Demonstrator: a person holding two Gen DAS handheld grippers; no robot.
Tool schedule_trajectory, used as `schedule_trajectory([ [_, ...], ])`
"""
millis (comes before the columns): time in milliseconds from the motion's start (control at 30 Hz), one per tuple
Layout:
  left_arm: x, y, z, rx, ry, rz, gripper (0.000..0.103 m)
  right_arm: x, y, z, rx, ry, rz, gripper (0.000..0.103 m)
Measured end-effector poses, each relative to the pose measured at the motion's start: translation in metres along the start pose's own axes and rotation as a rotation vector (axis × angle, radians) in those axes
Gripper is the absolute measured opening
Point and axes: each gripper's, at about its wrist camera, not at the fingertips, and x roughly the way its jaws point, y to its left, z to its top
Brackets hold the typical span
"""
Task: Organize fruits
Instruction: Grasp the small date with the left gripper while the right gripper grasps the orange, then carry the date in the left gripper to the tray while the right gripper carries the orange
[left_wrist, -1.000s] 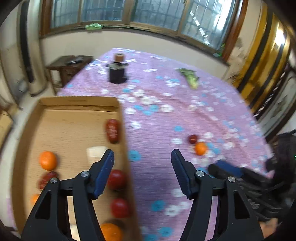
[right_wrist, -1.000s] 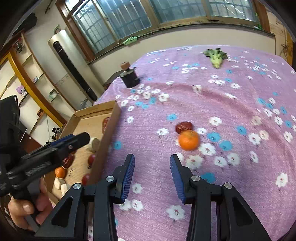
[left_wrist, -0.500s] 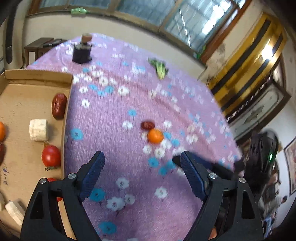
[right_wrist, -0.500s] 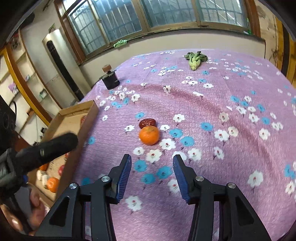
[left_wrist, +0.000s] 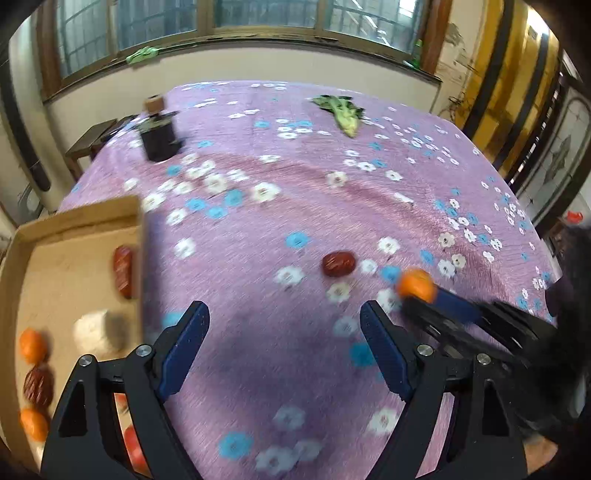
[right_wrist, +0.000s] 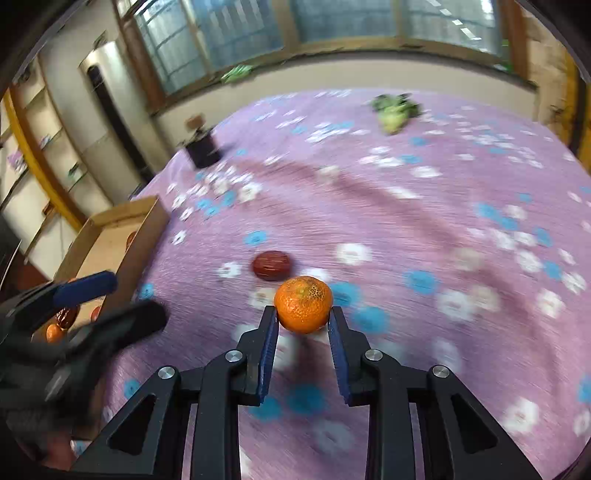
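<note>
— Orange: where is it?
— Clamped between the right gripper's fingertips, above the purple flowered cloth.
— And the red date?
— On the cloth, at eleven o'clock from the orange, apart from it.
— Left gripper?
— Jaws spread wide, holding nothing. Cardboard box of fruit at its nine o'clock.

- A home living room.
- Flowered purple tablecloth on the table.
- Wood-framed windows behind it.
- Wall shelves and a standing air conditioner.
</note>
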Motion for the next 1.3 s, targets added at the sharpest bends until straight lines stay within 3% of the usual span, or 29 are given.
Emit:
schedule_trajectory([
  [200, 0.049, -0.034, 0.017, 0.052, 0.051, 0.029, 0.084, -0.031, -0.034, -0.021, 0.103, -0.014, 0.006, 0.028],
  [233, 0.056, -0.039, 0.018, 0.060, 0.046, 0.028, 0.080, -0.034, -0.034, -0.021, 0.102, -0.016, 0.007, 0.028],
  [267, 0.061, -0.042, 0.018, 0.070, 0.052, 0.041, 0.062, -0.038, -0.034, -0.021, 0.101, -0.020, 0.008, 0.028],
  [300, 0.067, -0.045, 0.017, 0.081, 0.068, 0.047, 0.054, -0.042, -0.033, -0.021, 0.098, -0.025, 0.012, 0.028],
  [367, 0.062, -0.047, 0.013, 0.097, 0.034, 0.031, 0.028, -0.050, -0.032, -0.020, 0.093, -0.038, 0.020, 0.028],
  [667, 0.037, -0.036, -0.011, 0.079, 0.019, 0.008, 0.029, -0.063, -0.021, -0.021, 0.084, -0.067, 0.045, 0.028],
  [1300, -0.031, 0.012, -0.038, 0.021, -0.088, 0.067, 0.029, -0.062, 0.040, -0.033, -0.010, -0.042, 0.096, 0.028],
])
